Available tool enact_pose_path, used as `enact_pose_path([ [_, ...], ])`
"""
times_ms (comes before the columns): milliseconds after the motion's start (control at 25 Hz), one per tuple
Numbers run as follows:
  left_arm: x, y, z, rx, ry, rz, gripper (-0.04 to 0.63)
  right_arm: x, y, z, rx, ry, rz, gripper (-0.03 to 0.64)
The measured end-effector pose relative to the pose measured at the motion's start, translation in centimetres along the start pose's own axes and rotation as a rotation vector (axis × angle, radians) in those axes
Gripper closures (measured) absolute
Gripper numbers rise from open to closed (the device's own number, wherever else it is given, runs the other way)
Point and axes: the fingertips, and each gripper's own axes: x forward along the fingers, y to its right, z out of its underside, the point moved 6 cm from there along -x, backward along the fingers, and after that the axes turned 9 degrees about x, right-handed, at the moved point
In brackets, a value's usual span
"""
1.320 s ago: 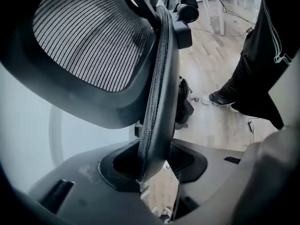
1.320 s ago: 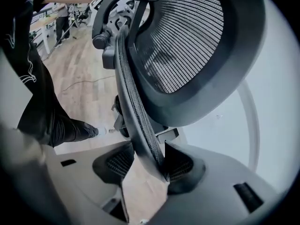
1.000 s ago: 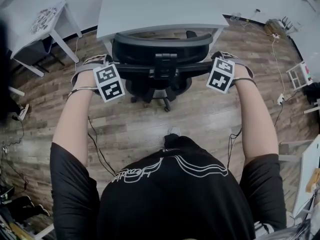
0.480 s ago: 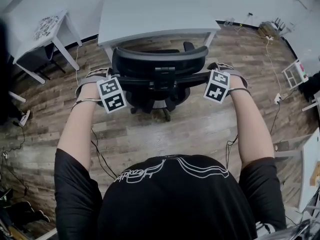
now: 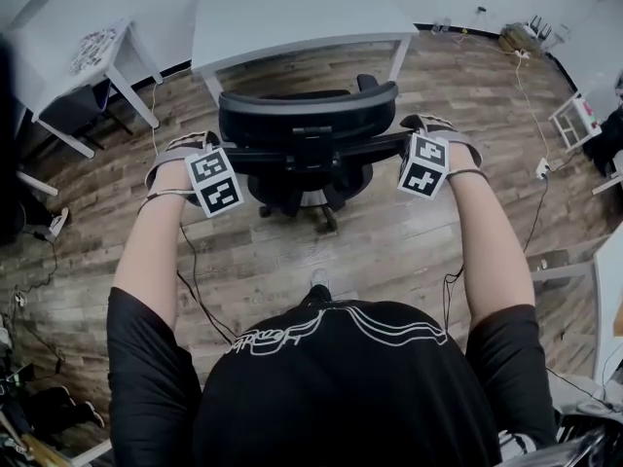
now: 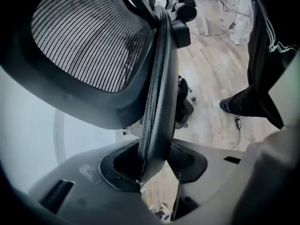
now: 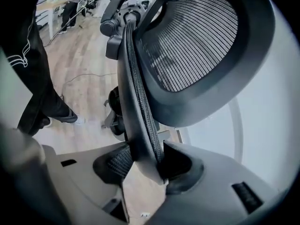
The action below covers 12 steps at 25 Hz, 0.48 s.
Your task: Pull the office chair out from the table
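Now | my left gripper (image 6: pixel 152 168) clamps the left edge of the chair (image 5: pixel 307 125) | my right gripper (image 7: pixel 140 165) clamps its right edge | table (image 5: pixel 292 13) upper centre

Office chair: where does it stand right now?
In the head view the office chair stands upper centre, between the white table and the person, its backrest edges clamped by the left tongs and right tongs.

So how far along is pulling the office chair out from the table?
Done: left gripper and right gripper each clamp a side edge of the office chair's backrest. In hand: the pull; bare floor shows between backrest and table. Left: probably little, though the seat front is hidden.
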Motion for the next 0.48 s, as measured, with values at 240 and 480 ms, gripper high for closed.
enact_pose_path([
  [240,-2.1,-0.5,0.4,0.004,0.015,0.023,0.434,-2.2,0.5,-0.3,-0.006,-0.018,-0.045,0.407],
  [480,-5.3,5.4,-0.5,0.005,0.002,-0.002,0.434,-6.0,-5.0,2.1,-0.007,0.016,-0.018,0.407],
])
